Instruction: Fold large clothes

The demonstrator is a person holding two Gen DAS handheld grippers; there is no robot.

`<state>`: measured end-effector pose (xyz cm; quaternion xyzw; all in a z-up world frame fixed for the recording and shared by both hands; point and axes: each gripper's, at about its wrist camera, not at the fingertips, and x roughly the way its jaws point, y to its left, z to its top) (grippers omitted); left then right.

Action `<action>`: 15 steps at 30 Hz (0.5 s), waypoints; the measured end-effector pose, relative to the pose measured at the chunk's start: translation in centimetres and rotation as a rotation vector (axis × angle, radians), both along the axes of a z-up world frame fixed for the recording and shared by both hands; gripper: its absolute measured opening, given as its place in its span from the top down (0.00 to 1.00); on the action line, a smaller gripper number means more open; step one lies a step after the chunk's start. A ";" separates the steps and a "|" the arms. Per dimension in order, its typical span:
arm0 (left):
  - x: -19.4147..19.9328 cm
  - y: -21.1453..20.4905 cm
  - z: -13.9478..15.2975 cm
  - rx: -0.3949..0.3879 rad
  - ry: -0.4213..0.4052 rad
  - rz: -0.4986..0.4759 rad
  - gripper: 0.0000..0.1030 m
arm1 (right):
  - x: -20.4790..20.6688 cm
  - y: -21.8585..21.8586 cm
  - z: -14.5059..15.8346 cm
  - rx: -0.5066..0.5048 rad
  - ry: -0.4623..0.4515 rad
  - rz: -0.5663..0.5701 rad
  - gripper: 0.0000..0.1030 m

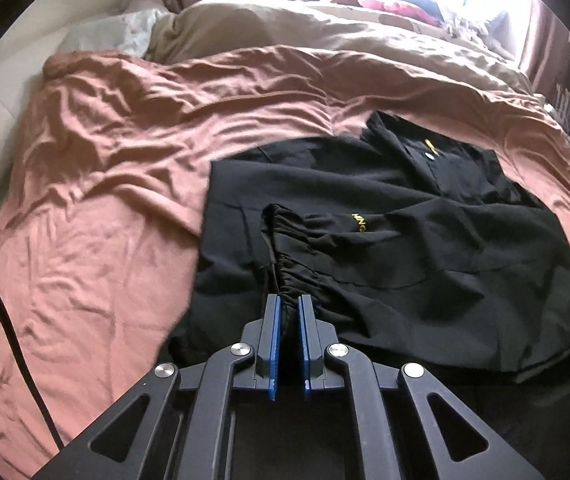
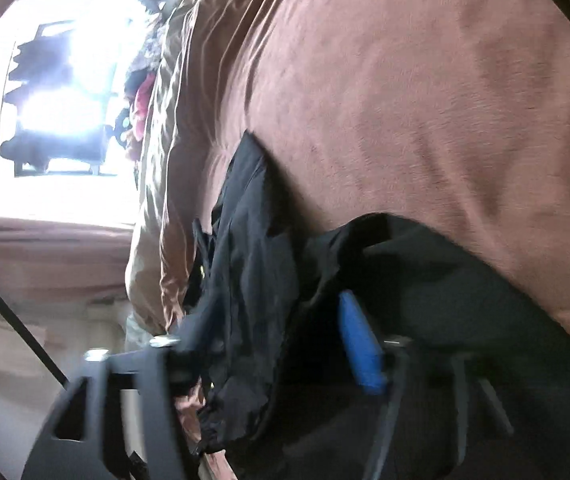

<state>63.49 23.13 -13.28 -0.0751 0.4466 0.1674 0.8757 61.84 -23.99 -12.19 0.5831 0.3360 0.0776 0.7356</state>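
Jacket: a black jacket [image 1: 405,216] lies spread on the bed, toward its right side in the left wrist view, with small yellow lettering [image 1: 359,222] on the chest and a gathered elastic hem [image 1: 293,248] bunched up toward the camera.
Jacket, right wrist view: the same black cloth [image 2: 253,280] is crumpled and draped over the claw; this view is tilted sideways and blurred.
Left claw: the left claw [image 1: 289,304] has its two blue pads pressed nearly together, pinching the gathered hem between them.
Right claw: the right claw [image 2: 285,344] is buried in black fabric; one blue pad [image 2: 359,346] shows, the other finger is covered, so I cannot tell whether it is gripping.
Bed: a wrinkled rust-brown sheet [image 1: 117,152] lies under the jacket.
Further back: a tan duvet [image 1: 285,28] is heaped behind the sheet, with a pale pillow [image 1: 133,28] at the left.
Window: bright window [image 2: 57,92] with brown curtains [image 1: 541,28] and a pile of colourful things [image 1: 389,0] below it.
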 end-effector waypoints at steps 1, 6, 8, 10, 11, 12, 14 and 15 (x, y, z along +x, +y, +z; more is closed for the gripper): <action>0.1 0.1 0.1 0.007 0.000 -0.002 0.92 | -0.5 -0.2 0.1 -0.009 0.005 -0.012 0.37; 0.3 0.9 0.0 0.005 0.009 -0.004 0.91 | -0.4 0.8 1.3 -0.040 -0.039 -0.003 0.37; 0.2 1.2 -0.3 -0.023 0.013 -0.002 0.91 | 0.6 2.0 1.2 -0.019 -0.075 0.048 0.49; 0.2 1.3 -0.7 -0.055 0.022 -0.005 0.91 | 1.1 3.0 1.4 -0.007 -0.102 0.096 0.57; 0.1 1.4 -0.8 -0.055 0.026 -0.008 0.91 | 1.5 3.8 2.0 -0.020 -0.131 0.122 0.57; 0.1 1.3 -1.0 -0.050 0.035 -0.018 0.91 | 1.8 4.4 2.3 -0.039 -0.146 0.141 0.57; 0.0 1.4 -1.2 -0.055 0.049 -0.029 0.91 | 2.8 5.5 2.7 -0.118 -0.141 0.180 0.57; -0.1 1.5 -1.2 -0.061 0.059 -0.028 0.91 | 3.1 5.8 2.6 -0.163 -0.115 0.174 0.57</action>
